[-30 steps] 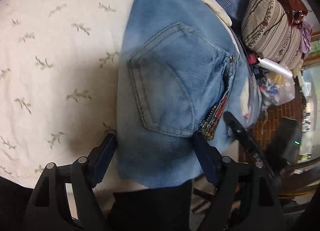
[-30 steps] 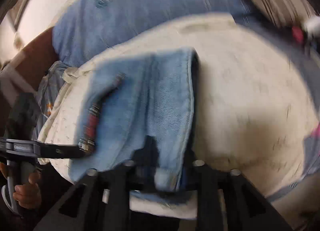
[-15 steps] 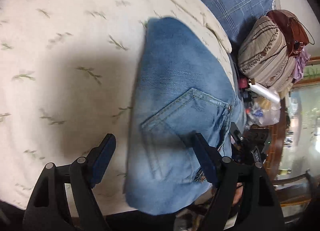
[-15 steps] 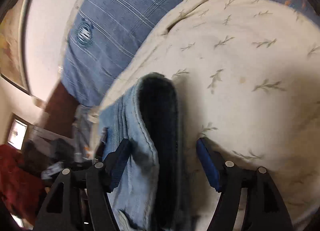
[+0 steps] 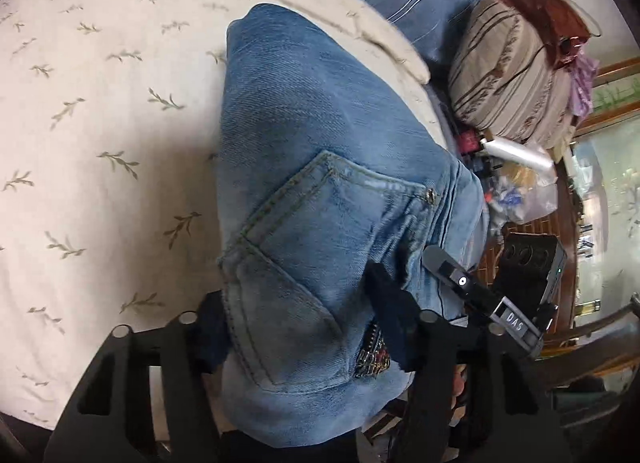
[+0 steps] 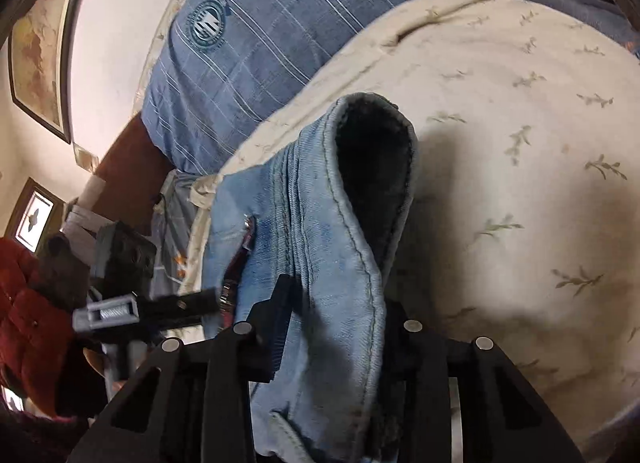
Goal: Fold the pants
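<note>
Left gripper (image 5: 296, 327) has just closed in on the folded light-blue denim pants (image 5: 320, 167), bundle running up-frame from it; right gripper (image 6: 336, 327), likewise just closing, clamps the thick edge (image 6: 360, 263) at lower centre. Cream leaf-print bedspread (image 5: 100, 143) lies beneath.

Faded light-blue denim pants (image 5: 320, 167), folded into a thick bundle, back pocket uppermost, lying at the edge of a cream leaf-print bed cover (image 5: 100, 123).

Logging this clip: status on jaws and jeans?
Left gripper and right gripper just closed, each pinching folded jeans. Jeans on quilt. Nothing obstructing.
</note>
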Tool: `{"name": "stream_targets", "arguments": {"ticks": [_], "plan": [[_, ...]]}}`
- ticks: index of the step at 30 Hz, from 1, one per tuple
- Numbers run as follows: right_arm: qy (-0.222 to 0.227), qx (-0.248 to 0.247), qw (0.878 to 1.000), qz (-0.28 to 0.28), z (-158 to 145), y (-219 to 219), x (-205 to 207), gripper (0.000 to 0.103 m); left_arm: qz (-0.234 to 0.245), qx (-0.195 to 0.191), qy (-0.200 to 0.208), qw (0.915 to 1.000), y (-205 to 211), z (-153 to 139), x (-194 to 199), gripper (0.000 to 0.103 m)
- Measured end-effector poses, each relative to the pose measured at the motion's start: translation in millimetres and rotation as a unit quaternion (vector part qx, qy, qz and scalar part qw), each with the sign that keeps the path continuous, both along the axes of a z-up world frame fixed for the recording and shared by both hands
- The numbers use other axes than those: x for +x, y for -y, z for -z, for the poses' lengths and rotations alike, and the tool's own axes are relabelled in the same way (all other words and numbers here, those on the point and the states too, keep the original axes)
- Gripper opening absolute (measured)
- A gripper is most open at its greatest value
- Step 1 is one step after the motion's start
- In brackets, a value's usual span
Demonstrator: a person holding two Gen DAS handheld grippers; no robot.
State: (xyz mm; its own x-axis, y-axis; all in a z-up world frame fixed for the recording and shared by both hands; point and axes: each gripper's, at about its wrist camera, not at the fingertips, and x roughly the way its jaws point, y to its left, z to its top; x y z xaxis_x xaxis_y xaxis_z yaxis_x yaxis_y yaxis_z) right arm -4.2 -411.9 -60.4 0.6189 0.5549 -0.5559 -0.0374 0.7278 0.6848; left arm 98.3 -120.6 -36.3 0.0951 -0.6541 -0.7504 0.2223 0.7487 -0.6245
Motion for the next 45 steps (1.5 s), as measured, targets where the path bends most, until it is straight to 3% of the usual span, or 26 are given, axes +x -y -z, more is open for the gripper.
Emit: {"name": "stream_targets", "arguments": {"ticks": [2, 9, 11, 12, 13, 14, 17, 19, 23, 26, 28, 30, 33, 37, 38, 45], "plan": [[0.008, -0.002, 1.000, -0.009, -11.9, -8.8, 6.3, 0.035, -0.019, -0.003, 0.001, 0.9998, -14.4, -5.7, 5.4, 0.057], [0.049, 0.003, 0.996, -0.077, -58.3, -83.3, 79.4, 0.038, -0.112, 0.007, 0.085, 0.9901, -95.2, -57.6, 43.3, 0.057], [0.081, -0.022, 0.993, -0.082, -73.1, -104.0, 102.4, 0.045, -0.129, 0.020, 0.113, 0.9849, -111.4, -68.5, 56.6, 0.069], [0.090, -0.082, 0.990, -0.066, -78.4, -115.9, 114.6, 0.059, -0.140, 0.056, 0.129, 0.9800, -119.5, -71.5, 64.1, 0.073], [0.081, -0.180, 0.980, -0.027, -81.3, -129.1, 125.9, 0.070, -0.160, 0.110, 0.146, 0.9699, -125.0, -73.4, 69.2, 0.076], [0.058, -0.224, 0.973, -0.007, -77.5, -139.8, 134.2, 0.070, -0.183, 0.175, 0.171, 0.9520, -131.3, -73.6, 68.4, 0.076], [0.043, -0.216, 0.976, -0.008, -71.0, -142.7, 130.6, 0.076, -0.207, 0.294, 0.214, 0.9083, -141.1, -59.3, 53.8, 0.084], [0.018, -0.244, 0.970, 0.002, -62.4, -145.6, 119.9, 0.089, -0.216, 0.332, 0.223, 0.8909, -147.0, -44.8, 43.5, 0.084], [-0.018, -0.290, 0.957, -0.004, -52.1, -147.5, 94.1, 0.089, -0.229, 0.378, 0.249, 0.8620, -149.9, -18.3, 16.2, 0.084], [-0.022, -0.298, 0.954, 0.002, -58.5, -146.1, 73.8, 0.097, -0.225, 0.411, 0.250, 0.8477, -141.0, -11.6, 2.7, 0.084], [-0.008, -0.306, 0.952, 0.013, -69.8, -147.9, 58.7, 0.103, -0.218, 0.413, 0.254, 0.8469, -135.9, -12.5, -10.5, 0.084], [0.021, -0.330, 0.943, 0.025, -80.0, -151.5, 44.9, 0.103, -0.213, 0.395, 0.247, 0.8587, -136.1, -12.9, -15.5, 0.084], [0.044, -0.393, 0.917, 0.047, -90.9, -157.6, 29.9, 0.103, -0.205, 0.375, 0.235, 0.8733, -134.2, -15.7, -25.2, 0.084], [0.051, -0.435, 0.896, 0.074, -97.1, -159.8, 16.2, 0.103, -0.201, 0.361, 0.242, 0.8781, -128.9, -20.5, -42.0, 0.084], [0.049, -0.454, 0.886, 0.085, -97.2, -160.9, 11.6, 0.103, -0.198, 0.355, 0.241, 0.8812, -127.7, -21.6, -46.0, 0.084], [0.053, -0.442, 0.891, 0.085, -97.2, -158.6, -5.8, 0.103, -0.174, 0.322, 0.254, 0.8952, -115.5, -27.5, -73.2, 0.084]]}}
